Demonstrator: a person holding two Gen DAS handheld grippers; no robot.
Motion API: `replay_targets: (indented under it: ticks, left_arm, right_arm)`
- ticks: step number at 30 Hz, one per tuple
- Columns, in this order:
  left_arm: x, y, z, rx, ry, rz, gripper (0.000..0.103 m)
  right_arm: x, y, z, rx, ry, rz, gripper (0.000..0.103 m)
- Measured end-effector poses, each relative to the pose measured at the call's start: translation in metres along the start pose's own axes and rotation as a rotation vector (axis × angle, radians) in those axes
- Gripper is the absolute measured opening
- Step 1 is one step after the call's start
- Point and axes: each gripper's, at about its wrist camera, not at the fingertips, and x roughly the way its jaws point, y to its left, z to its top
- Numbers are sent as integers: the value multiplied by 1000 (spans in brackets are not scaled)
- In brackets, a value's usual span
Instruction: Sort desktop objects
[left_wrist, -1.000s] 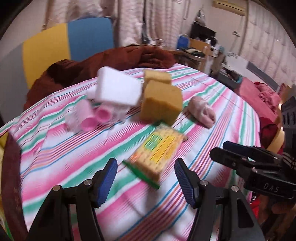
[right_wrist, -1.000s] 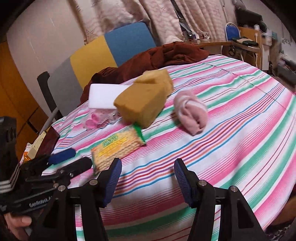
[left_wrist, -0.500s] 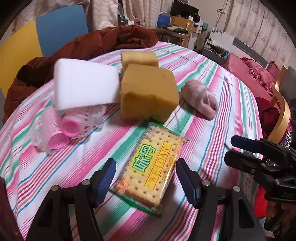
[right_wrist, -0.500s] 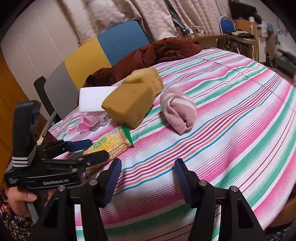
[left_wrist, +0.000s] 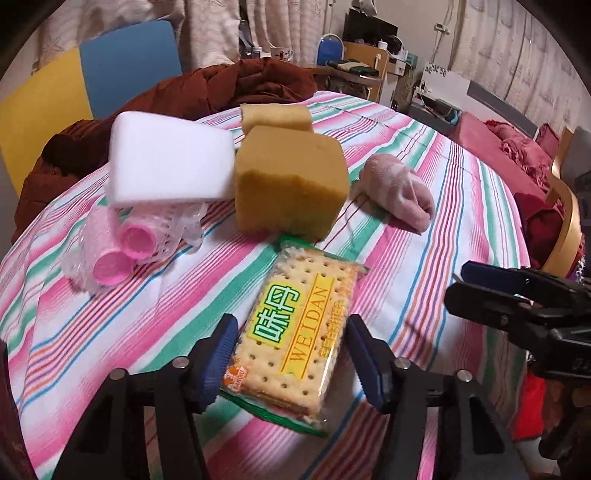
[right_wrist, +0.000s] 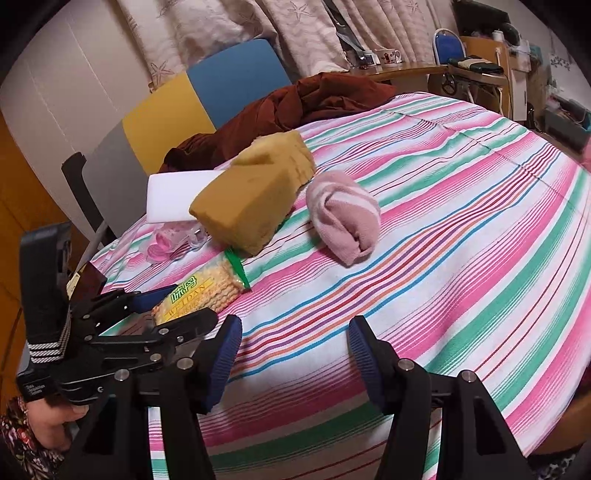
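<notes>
Cracker packet (left_wrist: 295, 332) lies between closing left jaws, edges not yet touched.

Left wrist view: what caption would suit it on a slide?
Left claw straddles a clear-wrapped cracker packet on the striped tablecloth, its jaws just closing in.

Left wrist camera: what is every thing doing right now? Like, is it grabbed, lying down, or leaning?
Left gripper: open, jaws just been closing around the pack, pads not yet pressing.
Cracker pack: sealed, flat on the cloth.
Right gripper: open, nothing between the jaws.
White sponge: propped on the pink rollers.
Pink rollers: lying sideways in clear wrap.
Big yellow sponge: resting on the cloth.
Pink sock: rolled up.
</notes>
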Motion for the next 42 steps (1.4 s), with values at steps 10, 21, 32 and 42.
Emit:
replay_targets:
  ticks: [10, 21, 32, 42]
  left_arm:
    - [-47, 36, -47, -171, -56, 28, 50]
    - [-67, 67, -68, -305, -120, 104, 49]
    - [-75, 78, -80, -364, -160, 113, 49]
    - [-77, 81, -86, -387, -167, 104, 48]
  right_arm:
    - [8, 22, -2, -37, 13, 38, 61]
    - [29, 89, 32, -124, -17, 180, 61]
    - [69, 142, 121, -204, -102, 125, 61]
    - [129, 150, 161, -222, 37, 83, 61]
